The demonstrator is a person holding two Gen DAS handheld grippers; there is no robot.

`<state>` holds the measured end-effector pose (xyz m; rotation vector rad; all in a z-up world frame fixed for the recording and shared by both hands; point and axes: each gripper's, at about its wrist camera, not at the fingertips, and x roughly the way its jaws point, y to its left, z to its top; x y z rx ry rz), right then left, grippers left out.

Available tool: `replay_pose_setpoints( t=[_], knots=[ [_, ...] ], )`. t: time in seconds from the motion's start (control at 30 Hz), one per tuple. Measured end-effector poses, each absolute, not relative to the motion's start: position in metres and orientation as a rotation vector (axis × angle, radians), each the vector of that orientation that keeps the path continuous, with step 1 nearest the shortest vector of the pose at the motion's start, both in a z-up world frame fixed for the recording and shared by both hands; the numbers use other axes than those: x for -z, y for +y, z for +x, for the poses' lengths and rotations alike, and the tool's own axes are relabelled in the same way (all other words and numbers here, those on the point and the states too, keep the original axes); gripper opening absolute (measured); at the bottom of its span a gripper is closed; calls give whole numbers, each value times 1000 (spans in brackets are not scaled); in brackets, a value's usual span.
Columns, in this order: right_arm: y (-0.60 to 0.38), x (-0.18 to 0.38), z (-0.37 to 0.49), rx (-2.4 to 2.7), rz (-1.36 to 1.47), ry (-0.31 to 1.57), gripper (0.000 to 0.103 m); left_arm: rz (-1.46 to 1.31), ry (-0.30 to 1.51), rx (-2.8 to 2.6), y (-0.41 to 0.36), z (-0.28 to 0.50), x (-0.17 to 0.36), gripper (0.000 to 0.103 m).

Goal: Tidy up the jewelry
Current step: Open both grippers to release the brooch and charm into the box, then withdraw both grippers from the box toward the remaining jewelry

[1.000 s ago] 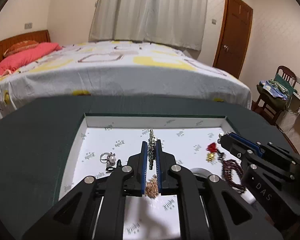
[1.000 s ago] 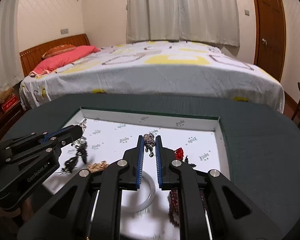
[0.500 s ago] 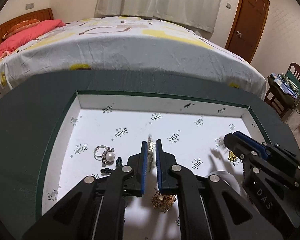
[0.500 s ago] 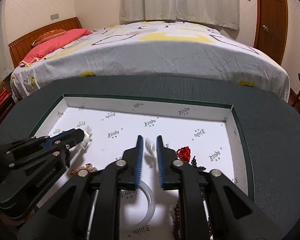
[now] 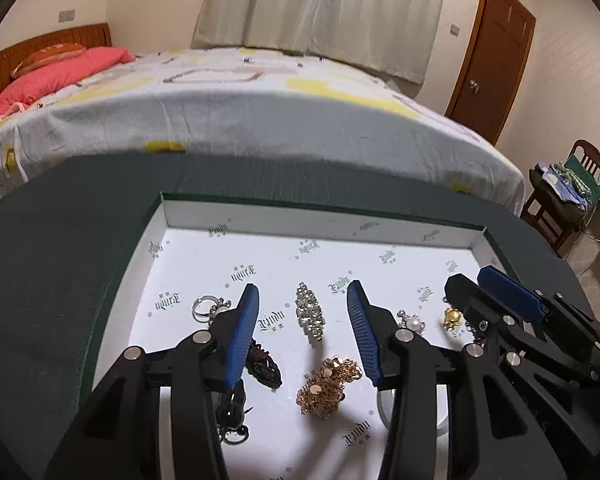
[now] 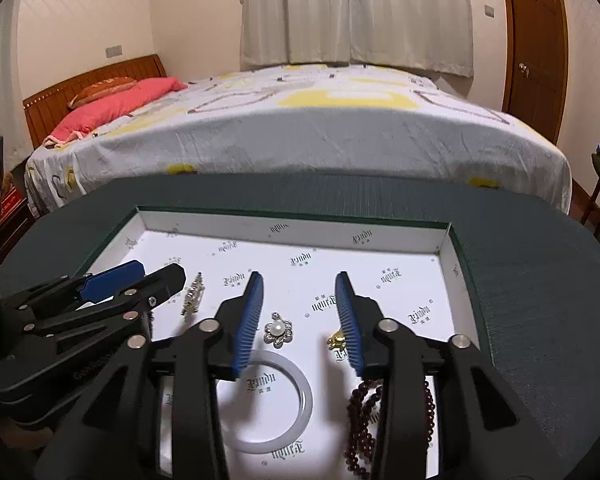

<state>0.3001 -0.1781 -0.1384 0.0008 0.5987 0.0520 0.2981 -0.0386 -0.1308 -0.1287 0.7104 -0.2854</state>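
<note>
Left wrist view: we see the left claw [image 5: 303, 312] with its blue pads apart, jaws having just been opening, and a rhinestone brooch [image 5: 310, 316] lying loose on the tray floor between them, touched by neither pad. The white tray [image 5: 320, 220] with printed lettering sits on a dark green surface [image 5: 60, 260]. Near the left pad lies a silver ring [image 5: 204, 306]; under that finger, a dark beaded piece [image 5: 262, 368]. A gold chain heap [image 5: 328, 386] lies nearer the camera than the brooch. The right claw [image 5: 470, 284] enters from the right edge, with a pearl flower pin [image 5: 412, 322] and a small gold charm [image 5: 452, 316] just beside it. Behind the surface stands a bed [image 5: 260, 112] with a pink pillow [image 5: 64, 76]. Right wrist view: the right claw [image 6: 299, 300] also stands apart, jaws having just been opening; the pearl flower pin [image 6: 278, 332] rests on the tray [image 6: 292, 228] between its pads, free of both. The gold charm [image 6: 336, 340] sits against the inner side of the right pad; we cannot tell whether they touch. A white bangle [image 6: 268, 404] lies nearer the camera, partly under the left finger, and dark red beads [image 6: 364, 420] lie under the right finger. The left claw [image 6: 156, 276] shows at left, the brooch [image 6: 192, 294] just beside its tip.
</note>
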Motion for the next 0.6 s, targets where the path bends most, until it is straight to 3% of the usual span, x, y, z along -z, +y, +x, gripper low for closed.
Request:
replay_pose_setpoints(
  t=[0.1,0.6],
  knots=[
    [-177,133,292,-52,2,578,41,-101,675,274,-40,289,123,51],
    [-173,128,229,-39,-1,545,41,-64,622,245,-40,230,112,51]
  ],
)
